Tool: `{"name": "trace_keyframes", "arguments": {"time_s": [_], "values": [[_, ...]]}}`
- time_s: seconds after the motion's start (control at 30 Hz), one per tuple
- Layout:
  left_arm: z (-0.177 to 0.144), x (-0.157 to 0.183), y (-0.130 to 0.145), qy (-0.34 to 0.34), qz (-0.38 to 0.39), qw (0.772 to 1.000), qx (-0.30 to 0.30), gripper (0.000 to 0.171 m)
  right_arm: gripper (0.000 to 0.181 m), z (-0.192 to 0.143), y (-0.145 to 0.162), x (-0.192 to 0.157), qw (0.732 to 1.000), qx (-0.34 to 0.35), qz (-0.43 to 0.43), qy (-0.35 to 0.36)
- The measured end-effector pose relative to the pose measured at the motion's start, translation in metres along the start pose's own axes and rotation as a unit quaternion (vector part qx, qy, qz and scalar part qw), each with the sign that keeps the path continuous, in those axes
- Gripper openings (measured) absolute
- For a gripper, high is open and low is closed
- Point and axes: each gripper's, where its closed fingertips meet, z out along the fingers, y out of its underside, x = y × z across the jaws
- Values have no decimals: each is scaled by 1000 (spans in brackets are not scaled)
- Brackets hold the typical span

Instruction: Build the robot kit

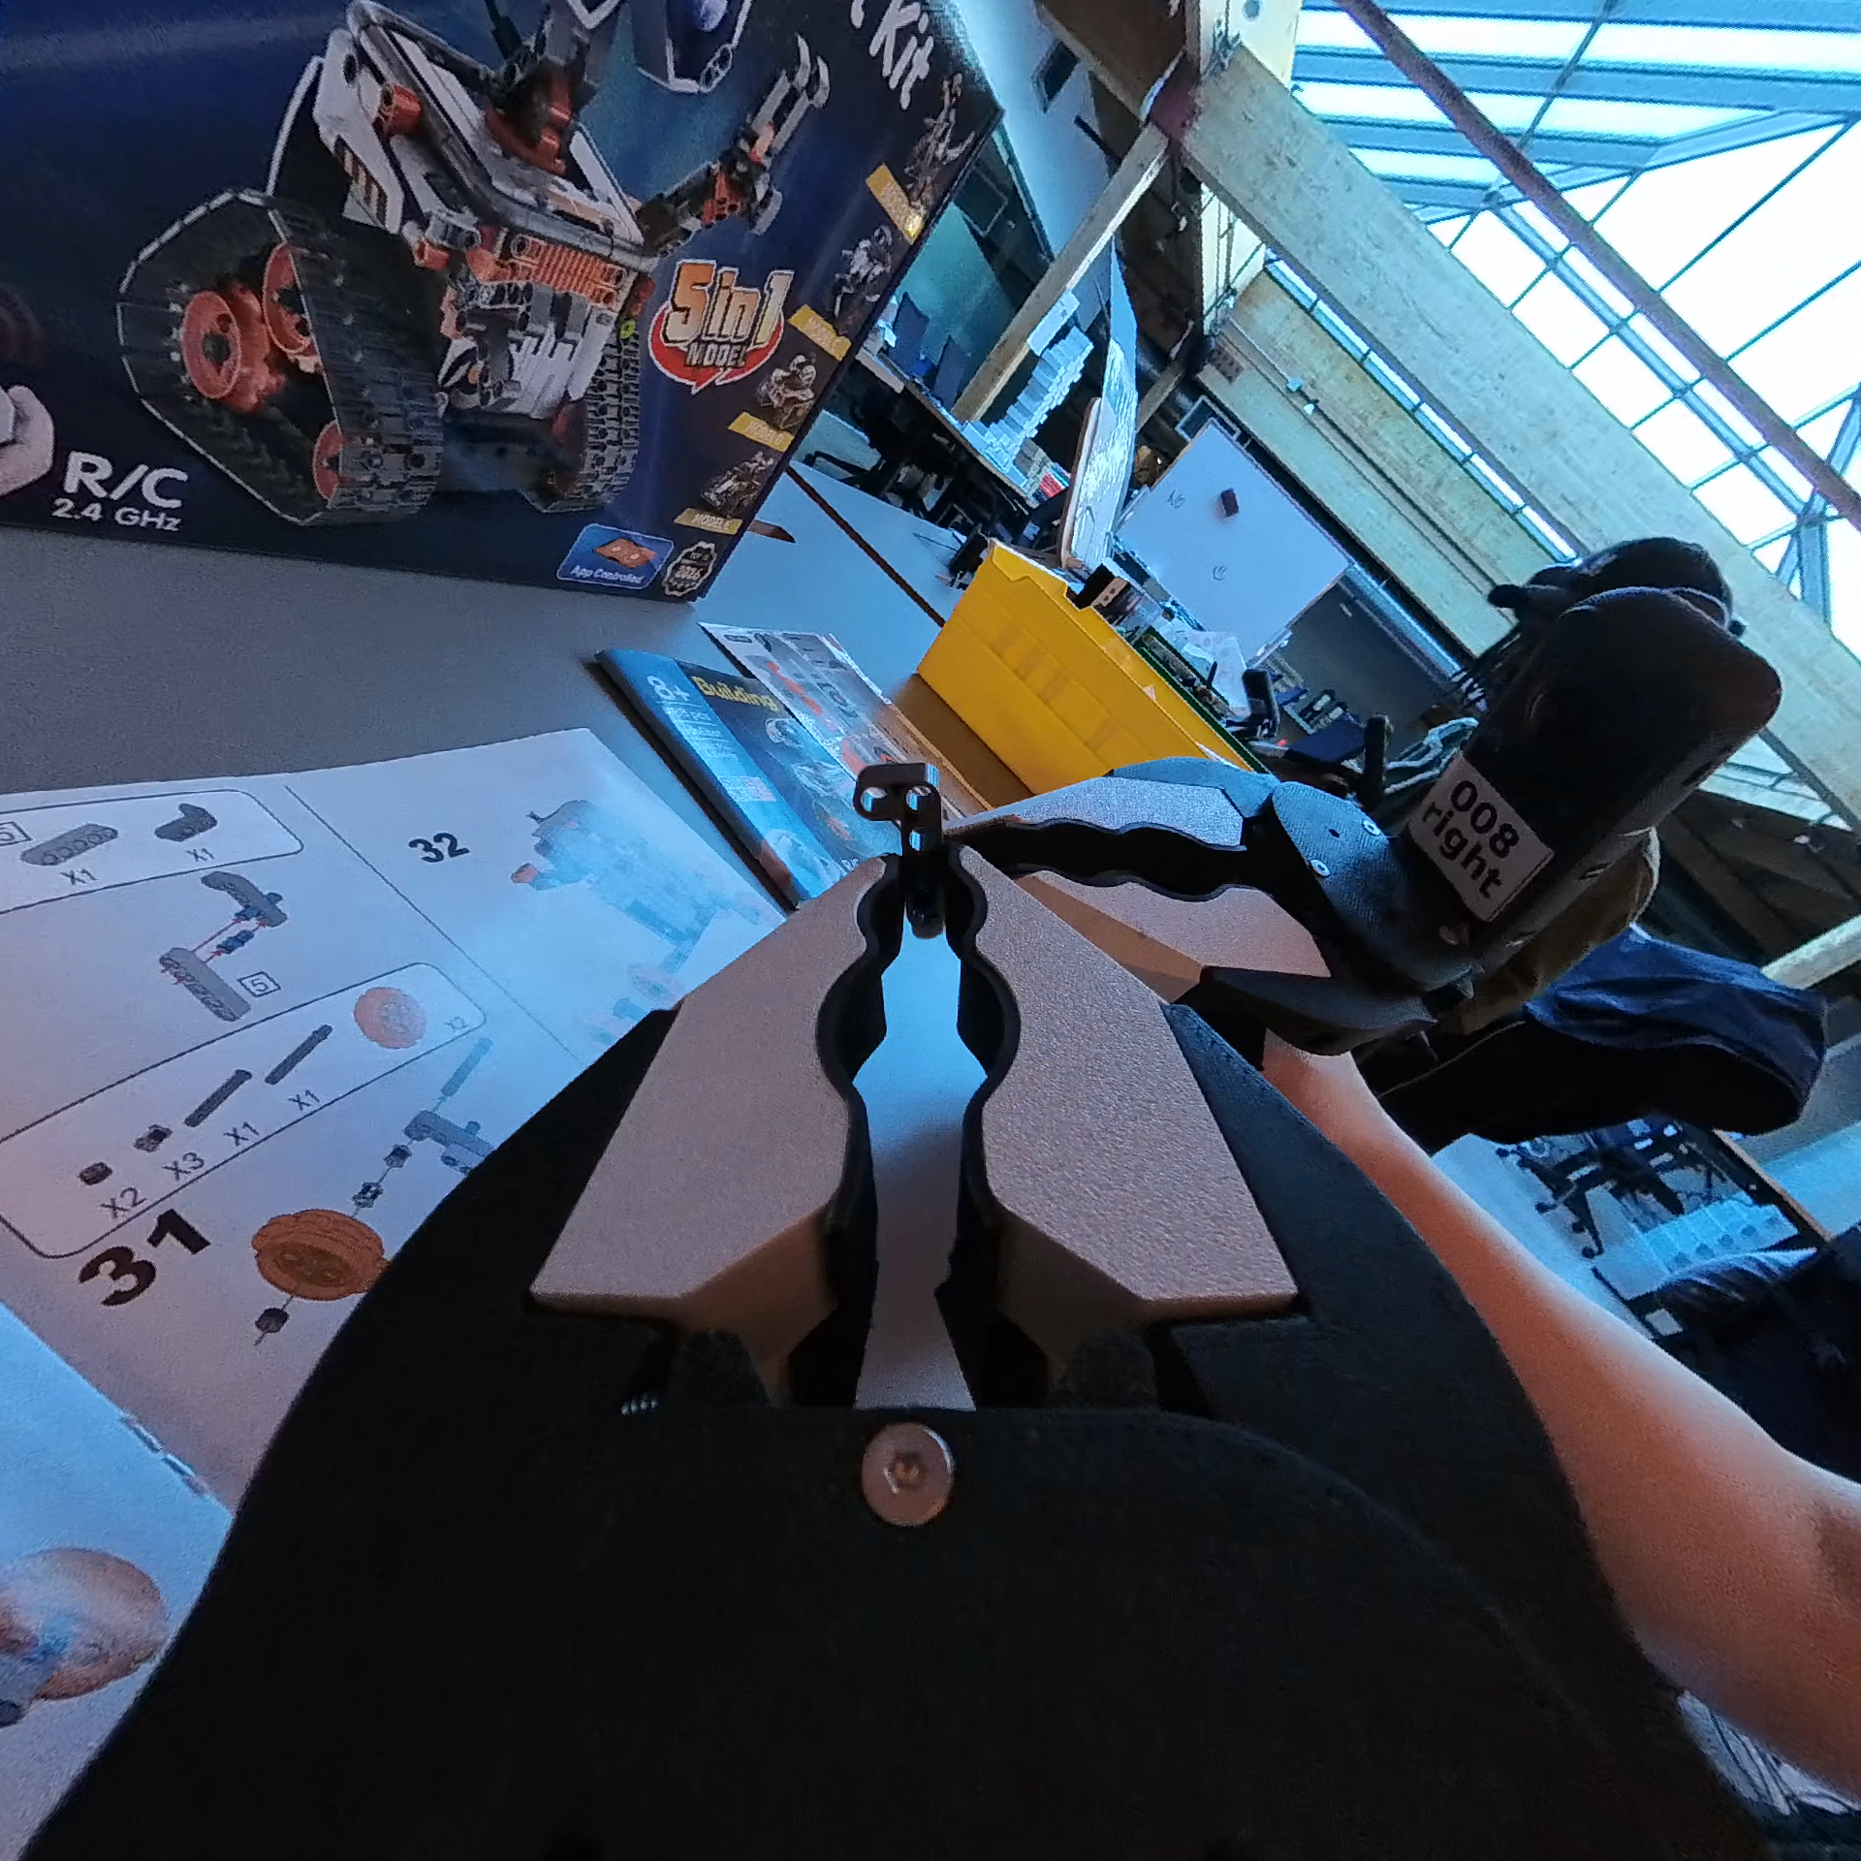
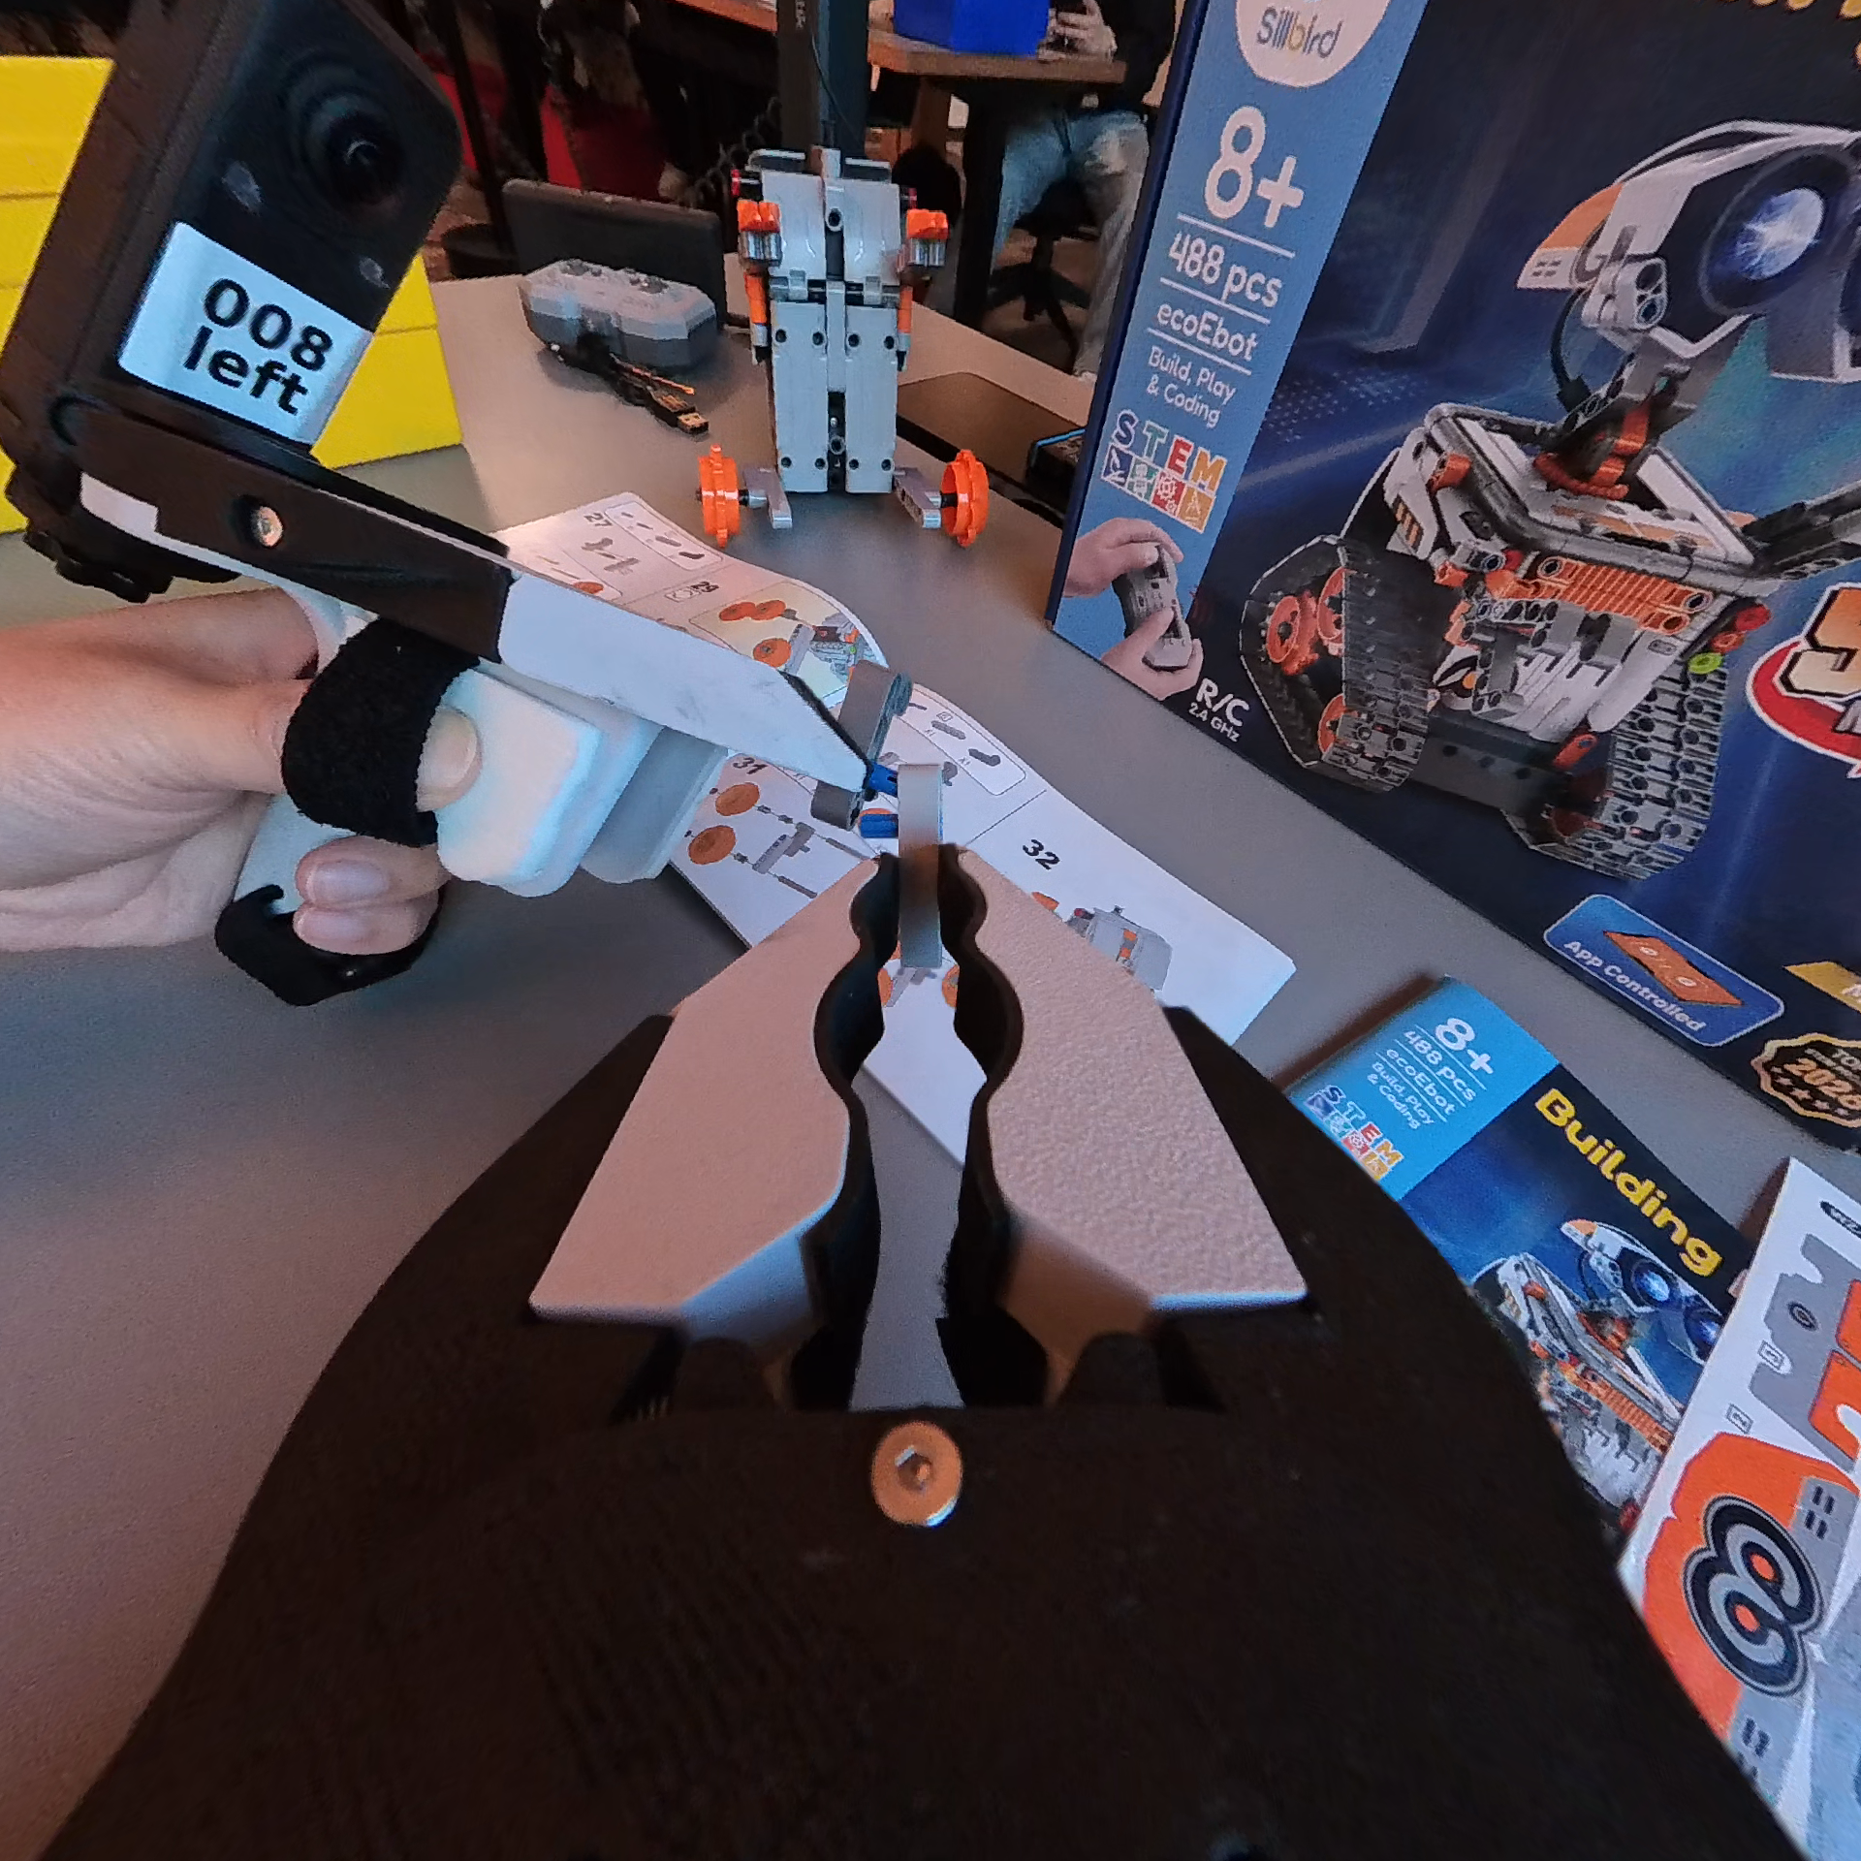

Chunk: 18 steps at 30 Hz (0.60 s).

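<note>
My left gripper [image 1: 918, 878] is shut on a small dark L-shaped beam [image 1: 899, 801] that sticks up from its tips. In the right wrist view, this left gripper [image 2: 856, 780] comes in from the left in a person's hand, and the beam [image 2: 868, 715] carries blue pins [image 2: 881, 777]. My right gripper [image 2: 914, 858] is shut on a flat light grey beam [image 2: 918, 821], held upright just right of the blue pins. In the left wrist view the right gripper [image 1: 972, 834] reaches in from the right, its tips next to the dark beam. Both are held above an open instruction sheet [image 2: 1118, 911].
On the grey table [image 1: 302, 645] stand a large dark blue kit box [image 2: 1511, 453] and a partly built grey and orange model [image 2: 836, 332] with a grey controller [image 2: 624, 312] beside it. Booklets [image 2: 1511, 1168] lie at the right. A yellow bin [image 1: 1047, 675] stands beyond. The grippers are tip to tip, or close to it.
</note>
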Motion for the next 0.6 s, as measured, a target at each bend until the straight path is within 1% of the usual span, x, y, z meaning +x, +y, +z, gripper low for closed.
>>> {"name": "trace_keyframes", "arguments": {"time_s": [0.17, 0.33, 0.43, 0.6], "values": [[-2, 0, 0, 1, -3, 1000, -1, 4, 6, 0, -3, -1, 1000, 16, -23, 1], [-4, -1, -2, 3, -16, 1000, 3, 5, 6, 1, -4, -3, 1000, 15, -20, -7], [-4, -2, -2, -6, -10, 1000, 7, 5, 6, 2, -4, -2, 1000, 9, -27, 2], [-6, -3, 2, -9, -6, 1000, -6, 5, 6, 3, -1, -5, 1000, 0, -23, -8]]}}
